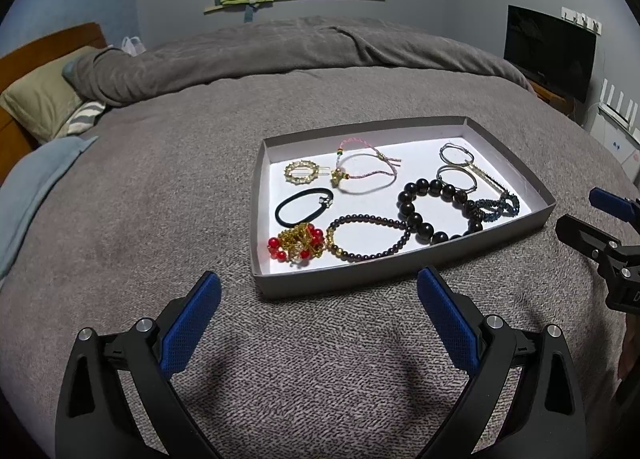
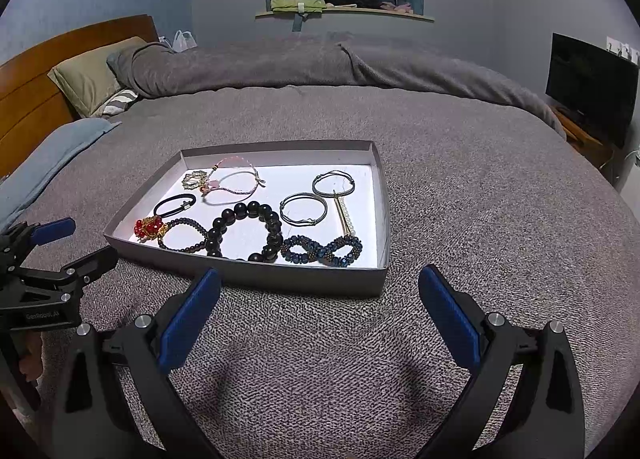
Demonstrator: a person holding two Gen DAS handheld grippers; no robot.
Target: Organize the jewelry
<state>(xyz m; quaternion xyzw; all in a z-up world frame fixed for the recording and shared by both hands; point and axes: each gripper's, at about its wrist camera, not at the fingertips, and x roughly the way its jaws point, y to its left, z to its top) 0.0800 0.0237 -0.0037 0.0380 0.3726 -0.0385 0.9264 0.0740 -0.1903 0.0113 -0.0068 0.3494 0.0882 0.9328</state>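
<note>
left gripper (image 1: 318,313): jaws wide open, empty, over bare blanket short of tray's near wall
right gripper (image 2: 320,309): jaws wide open, empty, same standoff
grey woven bed blanket (image 2: 500,219): open room all round tray
shallow grey cardboard tray (image 2: 256,273): holds all jewelry
big black bead bracelet (image 2: 246,229): near the near wall
crumpled grey duvet (image 2: 320,63): beyond the tray

Dim, bluish room light; the tray (image 1: 400,271) floor glares white. Soft shadows fall under the jaws. Fisheye bends the edges, corners black.
</note>
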